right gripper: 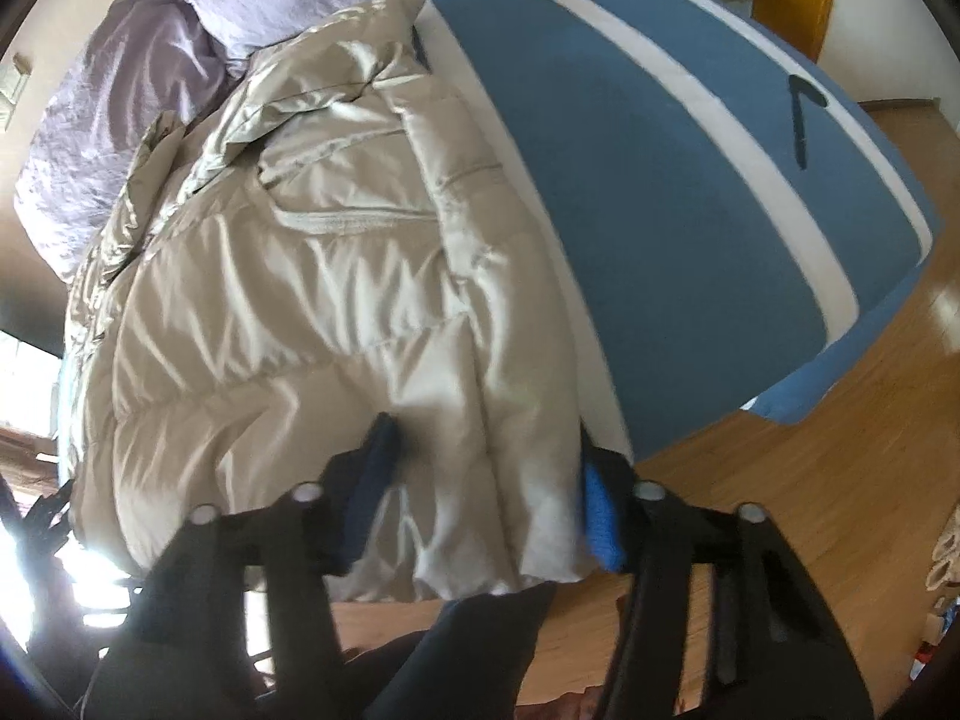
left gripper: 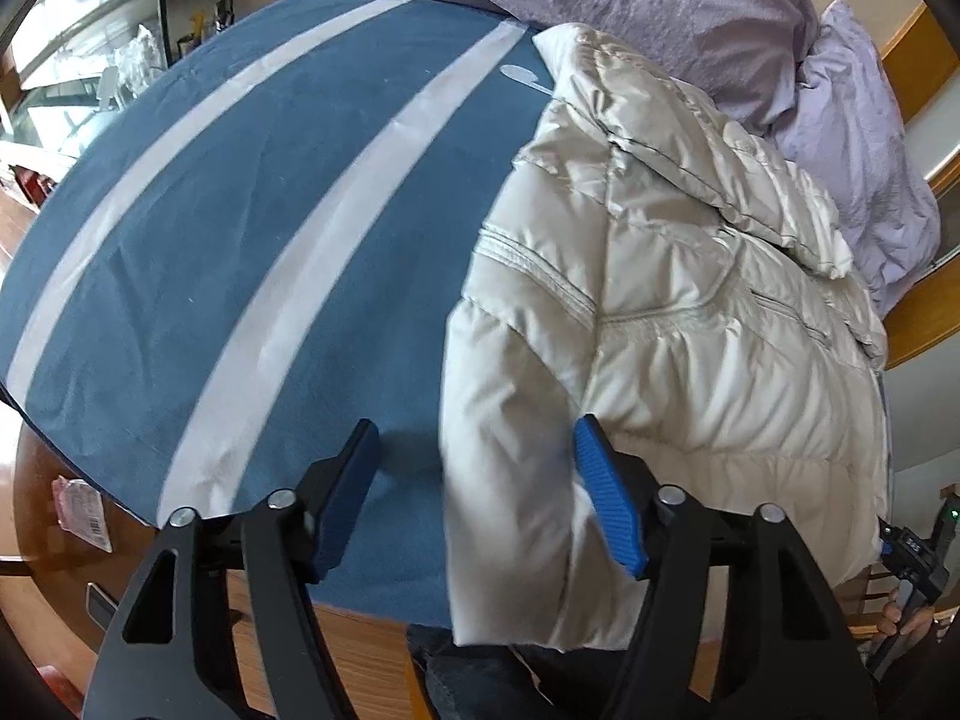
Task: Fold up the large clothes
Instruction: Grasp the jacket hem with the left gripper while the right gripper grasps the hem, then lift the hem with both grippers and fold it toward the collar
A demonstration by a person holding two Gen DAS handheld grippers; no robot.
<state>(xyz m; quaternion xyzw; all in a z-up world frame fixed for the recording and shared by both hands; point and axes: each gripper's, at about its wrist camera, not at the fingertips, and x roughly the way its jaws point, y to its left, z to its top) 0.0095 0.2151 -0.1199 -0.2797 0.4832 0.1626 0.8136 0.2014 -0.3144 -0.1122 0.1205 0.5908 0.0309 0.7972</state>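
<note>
Across the left wrist view, a cream puffer jacket lies on a blue bedsheet crossed by 2 pale stripes, with a crumpled lilac duvet piled beyond it. The left gripper stands with its jaws wide apart, the blue pads facing inward. The jacket's near edge hangs over the side of the bed and falls between the 2 jaws, lying closer to the right-hand one; whether cloth touches that pad cannot be told. Nothing is clamped. At the far lower right a hand holds the other tool's handle.

From the right wrist view, the same jacket fills the left and middle of the frame, its hem drooping over the bed's edge above a wooden floor. The right gripper also has its jaws spread, and the jacket's lower corner sits between them, its right edge just beside the bright blue pad. The frame is blurred here, so contact cannot be confirmed. The bedsheet stretches away to the right, the duvet bunched at the upper left.
</note>
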